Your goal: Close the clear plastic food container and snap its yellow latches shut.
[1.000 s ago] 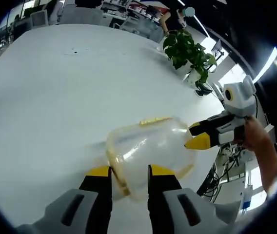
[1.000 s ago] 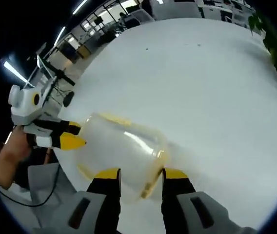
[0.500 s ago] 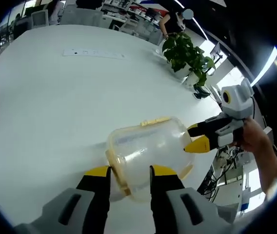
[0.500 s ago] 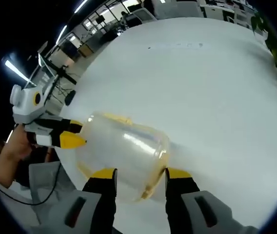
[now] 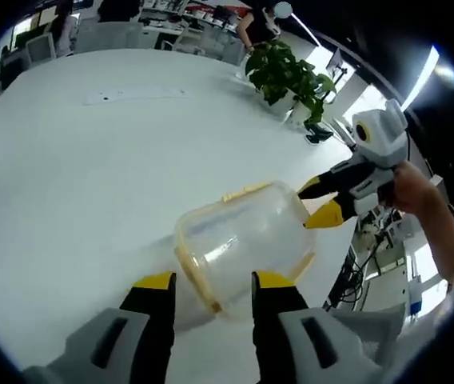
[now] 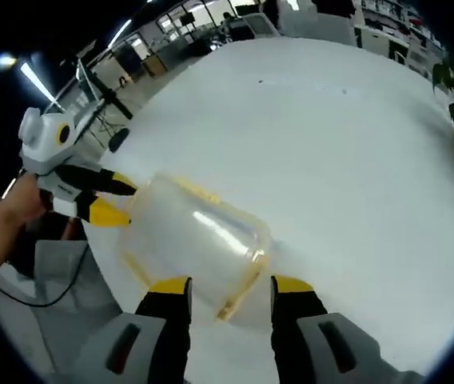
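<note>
The clear plastic container (image 5: 239,240) with its lid on lies on the white table (image 5: 91,176), held between my two grippers end to end. Yellow latches show at its far side (image 5: 247,190) and its near end (image 5: 199,276). My left gripper (image 5: 213,282) is open, its jaws flanking that near end. The right gripper (image 5: 327,200), held by a hand (image 5: 419,200), reaches the container's far end. In the right gripper view the container (image 6: 195,240) sits ahead of my open right gripper (image 6: 232,285), a yellow latch (image 6: 235,296) between its jaws. The left gripper (image 6: 107,196) meets the opposite end.
A potted plant (image 5: 291,76) stands at the table's far right corner. A paper strip (image 5: 135,96) lies far back on the table. The table edge runs close behind the right gripper, with cables and gear (image 5: 371,264) below it. Office desks and a person stand beyond.
The jaws of both grippers stand a little wider apart than a second ago. Both cameras have shifted slightly. The container stays between the two grippers.
</note>
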Demonstrator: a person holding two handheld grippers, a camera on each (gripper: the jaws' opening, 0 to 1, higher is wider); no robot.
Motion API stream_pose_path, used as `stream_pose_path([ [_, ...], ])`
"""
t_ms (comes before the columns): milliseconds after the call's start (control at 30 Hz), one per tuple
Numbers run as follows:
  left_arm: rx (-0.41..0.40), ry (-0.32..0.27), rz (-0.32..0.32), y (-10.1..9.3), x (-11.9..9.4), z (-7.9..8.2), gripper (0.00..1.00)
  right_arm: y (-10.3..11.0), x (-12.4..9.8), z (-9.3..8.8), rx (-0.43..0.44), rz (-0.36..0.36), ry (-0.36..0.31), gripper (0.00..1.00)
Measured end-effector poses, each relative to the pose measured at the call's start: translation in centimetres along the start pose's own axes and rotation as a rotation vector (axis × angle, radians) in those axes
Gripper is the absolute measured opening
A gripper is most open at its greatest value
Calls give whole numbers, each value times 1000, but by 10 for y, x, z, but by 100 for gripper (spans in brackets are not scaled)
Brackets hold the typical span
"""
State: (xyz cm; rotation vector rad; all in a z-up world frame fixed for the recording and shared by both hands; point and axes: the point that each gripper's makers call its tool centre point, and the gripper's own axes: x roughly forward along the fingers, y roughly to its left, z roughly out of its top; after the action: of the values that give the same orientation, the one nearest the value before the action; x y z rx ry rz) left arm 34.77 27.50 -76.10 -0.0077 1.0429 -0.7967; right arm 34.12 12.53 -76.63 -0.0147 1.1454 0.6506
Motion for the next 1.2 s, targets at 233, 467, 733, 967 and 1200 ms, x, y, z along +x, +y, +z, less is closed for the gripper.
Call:
stream_pose_path([
  [233, 100, 26, -12, 0, -2, 3, 39, 2, -4, 3, -81, 6, 7, 37],
  [467, 269, 90, -16, -1, -4, 3, 40, 7, -5, -1, -234, 28, 56, 37],
  [733, 453, 142, -7, 1, -4, 3, 41, 11, -6, -4, -394, 35, 109, 38],
  [967, 623, 186, 1, -2, -6, 1, 38, 18, -9, -3, -465, 59, 113, 36],
  [1200, 693, 192, -47, -10, -5, 5, 37, 24, -6, -3, -580, 70, 156, 35],
])
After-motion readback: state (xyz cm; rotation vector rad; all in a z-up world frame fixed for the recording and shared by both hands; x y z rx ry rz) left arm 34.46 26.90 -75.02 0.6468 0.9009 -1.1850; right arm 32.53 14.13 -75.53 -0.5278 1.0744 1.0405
